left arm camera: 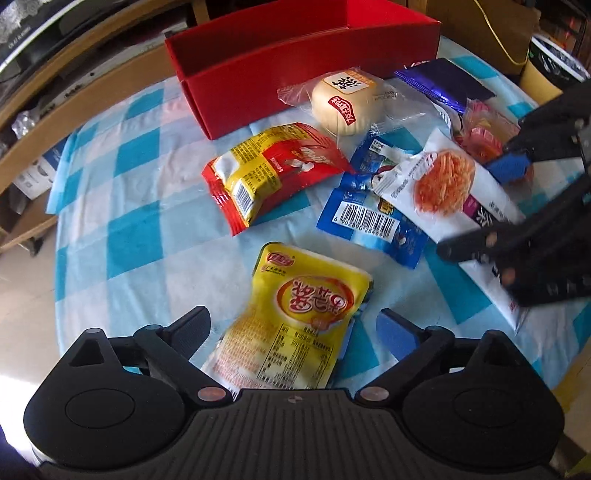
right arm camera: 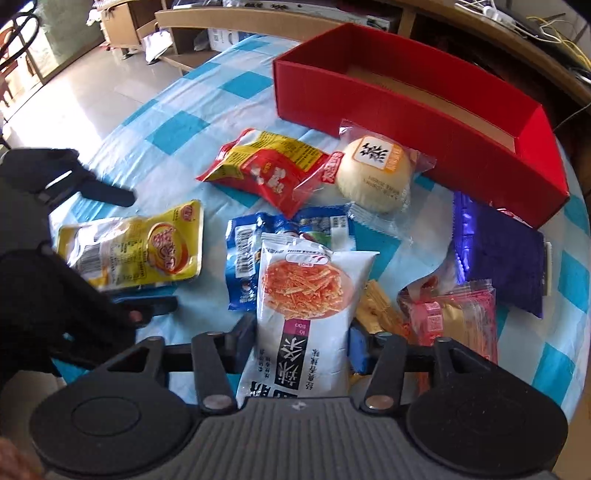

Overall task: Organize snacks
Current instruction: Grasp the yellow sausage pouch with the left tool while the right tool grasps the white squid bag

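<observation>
Several snack packets lie on a blue-checked cloth before an empty red box [left arm camera: 258, 55] [right arm camera: 424, 122]. My left gripper [left arm camera: 295, 328] is open, its fingers either side of a yellow pouch [left arm camera: 303, 314] [right arm camera: 147, 247]. My right gripper [right arm camera: 301, 345] is open, its fingers either side of a white packet with an orange noodle picture [right arm camera: 306, 295] [left arm camera: 443, 184]. Between them lie a red-yellow packet [left arm camera: 280, 166] [right arm camera: 273, 166], a blue packet [left arm camera: 369, 218] [right arm camera: 247, 254] and a wrapped round bun [left arm camera: 347, 99] [right arm camera: 373, 173].
A purple packet [right arm camera: 502, 258] [left arm camera: 443, 81] and pink and orange wrappers [right arm camera: 450, 317] lie right of the white packet. The cloth [left arm camera: 129, 203] ends at the table's left edge above the floor. Wooden shelving [right arm camera: 221, 18] stands behind the box.
</observation>
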Available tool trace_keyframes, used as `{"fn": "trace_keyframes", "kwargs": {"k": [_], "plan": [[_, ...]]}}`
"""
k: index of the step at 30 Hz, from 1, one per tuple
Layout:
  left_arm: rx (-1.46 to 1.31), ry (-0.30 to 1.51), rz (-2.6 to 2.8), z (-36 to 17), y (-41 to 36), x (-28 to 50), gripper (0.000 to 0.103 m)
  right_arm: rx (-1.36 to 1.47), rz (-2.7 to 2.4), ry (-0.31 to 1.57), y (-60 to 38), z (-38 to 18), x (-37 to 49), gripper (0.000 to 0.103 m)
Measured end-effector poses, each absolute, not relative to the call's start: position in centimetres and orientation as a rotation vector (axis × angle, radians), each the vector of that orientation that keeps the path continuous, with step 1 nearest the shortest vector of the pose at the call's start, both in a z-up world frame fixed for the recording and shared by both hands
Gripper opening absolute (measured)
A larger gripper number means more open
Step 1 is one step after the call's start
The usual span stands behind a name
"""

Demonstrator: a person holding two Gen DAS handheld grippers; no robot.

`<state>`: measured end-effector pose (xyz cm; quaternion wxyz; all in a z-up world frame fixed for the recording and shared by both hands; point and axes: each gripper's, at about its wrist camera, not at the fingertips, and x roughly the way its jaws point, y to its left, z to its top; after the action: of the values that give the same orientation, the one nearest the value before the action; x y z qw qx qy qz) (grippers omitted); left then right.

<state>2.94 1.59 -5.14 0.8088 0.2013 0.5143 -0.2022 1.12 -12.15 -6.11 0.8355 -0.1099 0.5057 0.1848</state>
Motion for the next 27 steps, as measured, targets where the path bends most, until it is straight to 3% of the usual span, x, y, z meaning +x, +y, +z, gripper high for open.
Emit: {"fn": "trace_keyframes", "kwargs": {"k": [2,5,6,8,11,21,22,23,25,27], "plan": [[0.395,1.119,-0.434,-5.2,1.9,3.4,0.094,-0.292,0.382,1.052,-11.7,-6.6,0.8,0.096],[0.356,1.124,-0.432,-5.1,2.3,3.7,0.087,-0.325,0.342,1.030,-12.0,-7.2,0.7,0.102],[0.349,1.123,-0.432,-5.0,2.4,3.7,0.084,-0.318,0.331,1.031,-12.2,-7.3,0.7,0.101],[0.342,1.117,-0.422,-4.6,2.2,3.6,0.071,-0.325,0.314,1.027,-12.5,-6.8,0.7,0.087],[0.351,1.109,-0.407,-4.4,1.7,3.2,0.068,-0.320,0.300,1.020,-12.9,-6.3,0.4,0.072],[0.230,1.071,-0.346,-2.2,1.1,3.1,0.062,-0.214,0.279,0.949,-15.1,-3.2,-1.5,0.068],[0.218,1.067,-0.344,-1.9,1.1,3.0,0.059,-0.201,0.276,0.939,-15.4,-2.8,-1.7,0.068],[0.206,1.061,-0.349,-1.6,1.0,3.0,0.040,-0.186,0.270,0.930,-15.7,-2.4,-1.8,0.068],[0.148,1.079,-0.378,-1.0,0.9,3.2,0.021,-0.163,0.263,0.917,-16.2,-1.8,-1.9,0.068],[0.172,1.088,-0.349,-1.0,0.5,3.7,0.022,-0.156,0.246,0.915,-16.4,-1.7,-1.6,0.068]]}}
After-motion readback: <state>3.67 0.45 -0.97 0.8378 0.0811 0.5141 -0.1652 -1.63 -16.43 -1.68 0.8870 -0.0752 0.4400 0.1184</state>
